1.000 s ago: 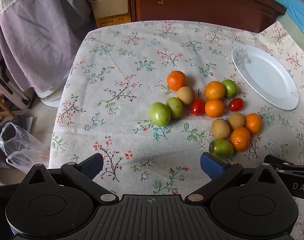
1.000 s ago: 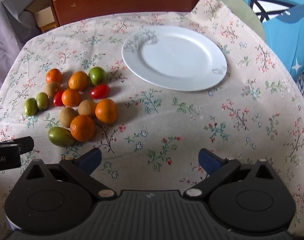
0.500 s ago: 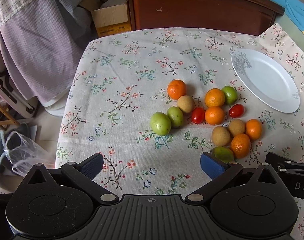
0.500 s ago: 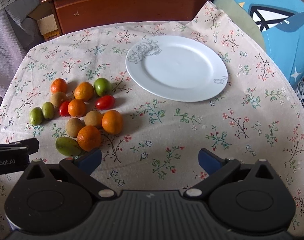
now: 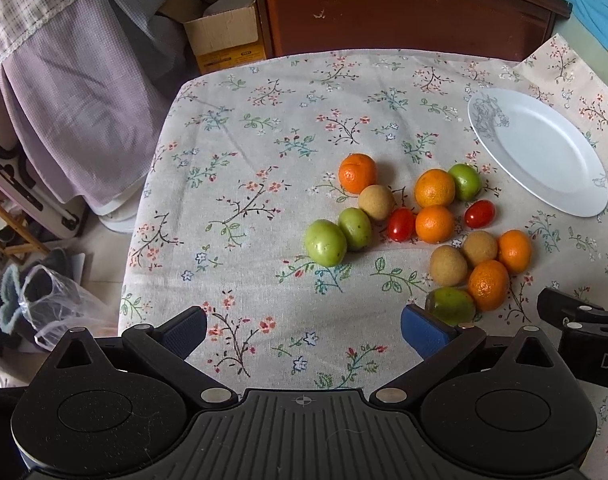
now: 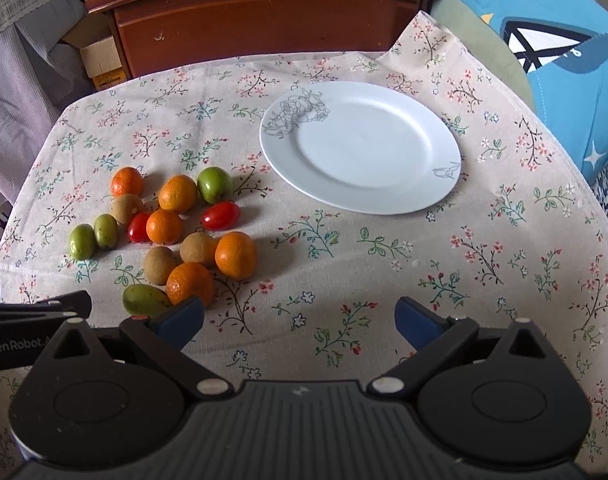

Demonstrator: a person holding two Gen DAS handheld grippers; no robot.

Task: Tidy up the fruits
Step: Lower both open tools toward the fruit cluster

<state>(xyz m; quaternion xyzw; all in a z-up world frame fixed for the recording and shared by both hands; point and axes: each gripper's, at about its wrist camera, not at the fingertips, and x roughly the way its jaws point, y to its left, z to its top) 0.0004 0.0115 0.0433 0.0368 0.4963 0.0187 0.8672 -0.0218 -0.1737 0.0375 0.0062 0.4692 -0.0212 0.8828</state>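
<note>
Left gripper (image 5: pixel 301 330) hangs above the near part of the floral tablecloth (image 5: pixel 239 168), jaws spread wide, nothing between the blue pads; right gripper (image 6: pixel 299 318) likewise spread and empty, over bare cloth nearer the plate side. Fruit cluster lies loose on the cloth, none of it on the white plate (image 6: pixel 432 192), which sits apart to the cluster's right with a grey flower print on its rim. Cluster contents: five oranges, e.g. the far one (image 5: pixel 357 173); two cherry tomatoes (image 5: pixel 480 213); three brown round fruits (image 5: pixel 448 266); green fruits, two touching at the left end (image 5: pixel 326 243), one by the plate side (image 5: pixel 465 181), one oblong nearest the grippers (image 6: pixel 144 300). In the left wrist view that oblong green fruit sits just behind the left gripper's right pad; in the right wrist view the right gripper's left pad overlaps the nearest orange (image 6: pixel 189 283). Surroundings: dark wooden cabinet (image 6: pixel 263 24) behind the table; cardboard box (image 5: pixel 221 40) beside it; lilac checked fabric (image 5: pixel 71 92) draped at left; blue printed cushion (image 6: pixel 564 60) at right; plastic bag (image 5: pixel 51 304) on the floor.
</note>
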